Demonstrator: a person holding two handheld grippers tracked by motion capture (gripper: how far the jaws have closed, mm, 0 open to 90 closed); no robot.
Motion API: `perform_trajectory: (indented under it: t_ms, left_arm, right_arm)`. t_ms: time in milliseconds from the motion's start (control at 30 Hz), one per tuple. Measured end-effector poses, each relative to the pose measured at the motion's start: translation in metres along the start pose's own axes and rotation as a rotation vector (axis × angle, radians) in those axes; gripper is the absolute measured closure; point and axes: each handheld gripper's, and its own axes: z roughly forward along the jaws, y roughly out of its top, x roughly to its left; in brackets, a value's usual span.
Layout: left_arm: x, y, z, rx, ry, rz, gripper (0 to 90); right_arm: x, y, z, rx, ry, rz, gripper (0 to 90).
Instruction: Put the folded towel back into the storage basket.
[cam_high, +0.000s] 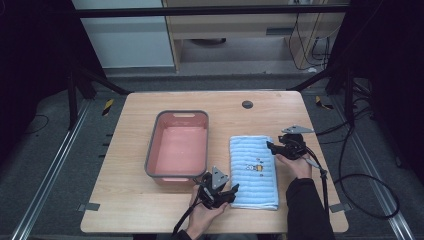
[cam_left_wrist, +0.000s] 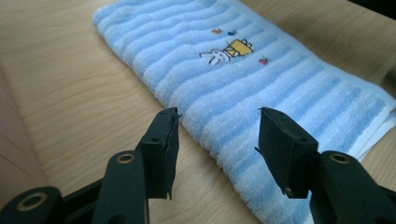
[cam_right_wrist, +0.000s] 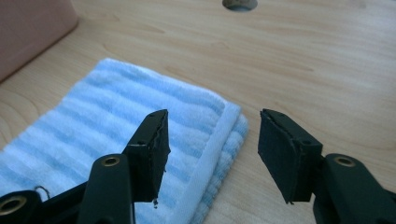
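Observation:
A folded light-blue striped towel (cam_high: 253, 171) with a small embroidered rabbit lies flat on the wooden table, right of a pink tub (cam_high: 178, 145). My left gripper (cam_high: 231, 192) stands open at the towel's near left corner, its jaws spanning the towel's folded edge (cam_left_wrist: 219, 140). My right gripper (cam_high: 272, 147) is open at the towel's far right corner, and that corner's white hem (cam_right_wrist: 212, 154) lies between its jaws. The rabbit motif (cam_left_wrist: 226, 51) is seen past the left jaws. Nothing is gripped.
The pink tub with a grey rim (cam_high: 150, 150) stands empty just left of the towel. A round cable hole (cam_high: 247, 104) sits near the table's far edge. Cables trail off the right side. Bare wood lies in front and to the left.

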Motion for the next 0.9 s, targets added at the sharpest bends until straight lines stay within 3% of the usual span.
perform_trajectory:
  t_ms: [500, 733, 833, 900]
  left_arm:
    - [-0.002, -0.013, 0.015, 0.050, 0.001, -0.015, 53.2]
    - [-0.003, -0.013, 0.018, 0.060, 0.000, -0.030, 59.1]
    - [-0.007, -0.013, 0.018, 0.064, -0.001, -0.034, 65.8]
    - [-0.008, -0.012, 0.018, 0.064, -0.006, -0.037, 70.5]
  right_arm:
    - [0.003, -0.019, 0.020, 0.087, 0.018, 0.003, 49.7]
    - [0.004, -0.023, 0.026, 0.117, 0.040, 0.012, 60.5]
    - [0.006, -0.023, 0.025, 0.127, 0.057, 0.032, 69.5]
    - [0.007, -0.023, 0.026, 0.127, 0.061, 0.017, 74.9]
